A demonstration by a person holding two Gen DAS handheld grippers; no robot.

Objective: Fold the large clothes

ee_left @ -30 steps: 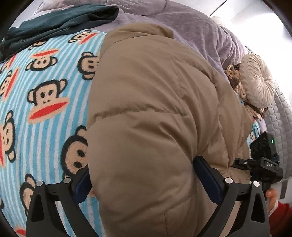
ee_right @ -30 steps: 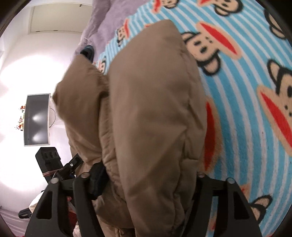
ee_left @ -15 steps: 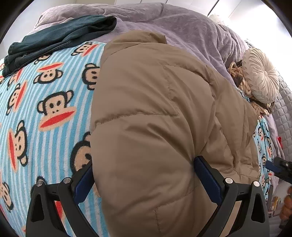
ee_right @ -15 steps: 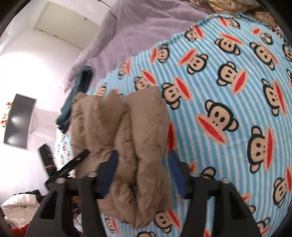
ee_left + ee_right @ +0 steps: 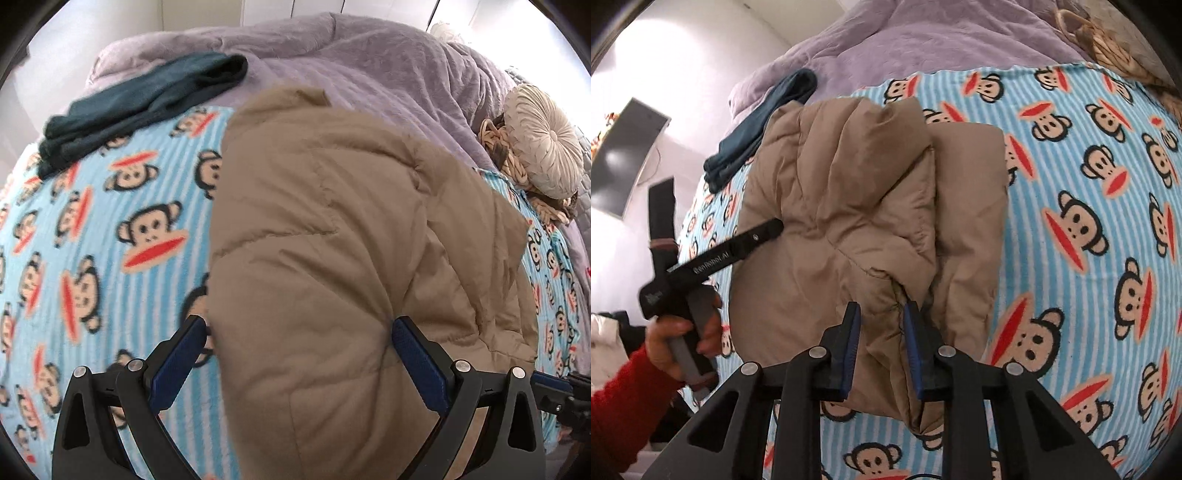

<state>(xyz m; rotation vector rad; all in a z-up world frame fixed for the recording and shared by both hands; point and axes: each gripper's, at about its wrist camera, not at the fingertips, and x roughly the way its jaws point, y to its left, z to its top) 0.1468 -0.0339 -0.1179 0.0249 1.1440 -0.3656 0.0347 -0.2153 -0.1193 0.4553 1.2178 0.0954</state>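
- The bed's monkey-print blanket, light blue stripes with red-mouthed faces, spreads under both grippers and out to either side of them.
- A lilac plush cover lies bunched at the far end of the bed, beyond the fingertips of both grippers.
- The tan puffer jacket lies folded into a thick bundle on the blanket, straight ahead of the right gripper and reaching back between its fingers; in the left wrist view it fills the space between and past the left gripper's fingers.
- A dark teal garment lies folded ahead and to the left of the left gripper, on the seam between blanket and plush cover, apart from the jacket.
- A round pleated cream cushion sits far ahead to the right of the left gripper, against a knotted rope pillow.
- The left gripper stands wide, its blue pads on either side of the jacket's bulk; whether they press it I cannot tell.
- The right gripper is closing, its blue pads pinching a gathered edge of the jacket.
- A hand in a red sleeve holds the left gripper's handle, left of the right gripper.
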